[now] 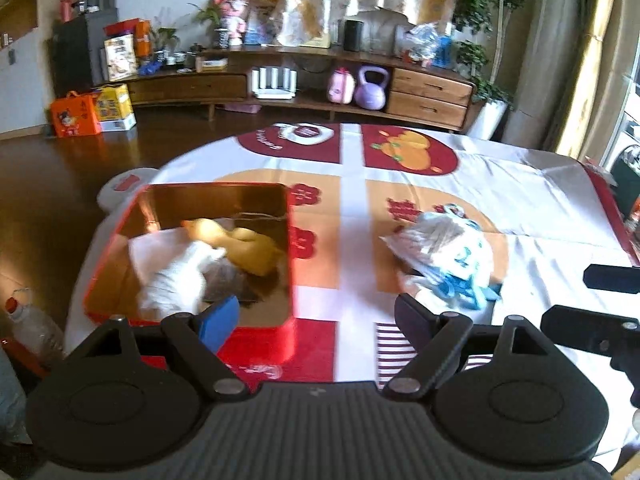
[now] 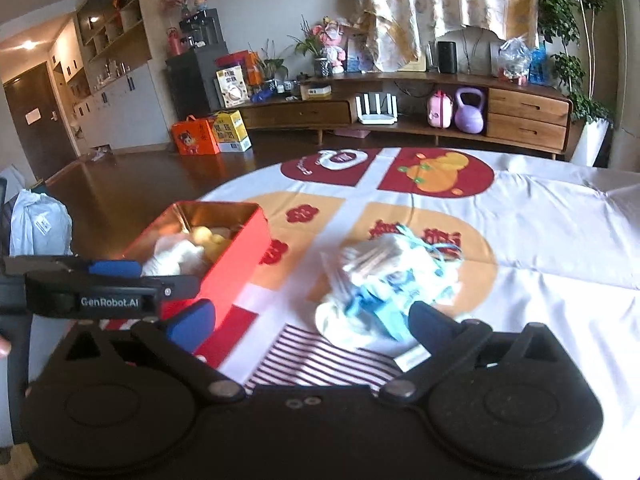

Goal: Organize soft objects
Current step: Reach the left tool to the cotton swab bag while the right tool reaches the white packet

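Note:
A red tin box [image 1: 256, 344] with a gold inside stands on the table's left. In it lie a yellow plush duck [image 1: 244, 246], a white soft toy [image 1: 176, 280] and a grey piece. A white and blue soft bundle [image 1: 444, 252] lies on the cloth to the right. My left gripper [image 1: 318, 318] is open and empty, its blue-padded left finger over the box's near edge. In the right wrist view the bundle [image 2: 384, 280] lies just ahead of my right gripper [image 2: 312, 324]. That gripper stands wide open, pads off the bundle, with the box [image 2: 224, 264] to its left.
A patterned cloth [image 2: 540, 220] covers the round table. Behind it, past dark wood floor, runs a low wooden sideboard [image 2: 528, 118] with a purple kettlebell. A plastic bottle [image 1: 28, 324] stands at the table's left edge. My left gripper's body [image 2: 160, 278] shows beside the box.

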A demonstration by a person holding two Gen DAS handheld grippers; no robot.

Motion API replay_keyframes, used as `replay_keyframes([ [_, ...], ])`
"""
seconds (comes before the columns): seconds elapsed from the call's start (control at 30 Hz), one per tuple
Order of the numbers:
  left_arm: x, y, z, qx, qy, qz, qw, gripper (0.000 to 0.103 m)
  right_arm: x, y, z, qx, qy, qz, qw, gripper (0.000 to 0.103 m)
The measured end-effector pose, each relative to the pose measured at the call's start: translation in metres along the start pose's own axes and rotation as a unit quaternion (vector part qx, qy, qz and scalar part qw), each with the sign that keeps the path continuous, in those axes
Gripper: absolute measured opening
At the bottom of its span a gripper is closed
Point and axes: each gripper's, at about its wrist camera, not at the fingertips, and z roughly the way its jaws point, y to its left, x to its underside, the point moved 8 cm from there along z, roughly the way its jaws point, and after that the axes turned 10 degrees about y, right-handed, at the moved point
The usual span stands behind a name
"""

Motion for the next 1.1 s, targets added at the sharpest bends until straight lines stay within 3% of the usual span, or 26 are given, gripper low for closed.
replay_keyframes([
  [0.4,-0.011,-0.057,0.021,0.021,0.002,0.05,0.9985,0.085,0.028,-0.047,0.009,0.028,0.025,-0.007,0.999,0.101],
  [0.63,-0.032,-0.086,0.05,0.057,0.022,0.085,0.9945,0.085,0.033,-0.07,0.022,0.03,0.036,0.004,0.999,0.101],
  [0.87,-0.052,-0.107,0.085,0.057,0.035,0.13,0.9892,0.085,0.03,-0.094,0.044,0.038,0.052,0.026,0.998,0.1],
  [1.1,-0.065,-0.108,0.122,0.049,0.059,0.13,0.9885,0.085,0.031,-0.109,0.072,0.047,0.071,0.047,0.995,0.098],
])
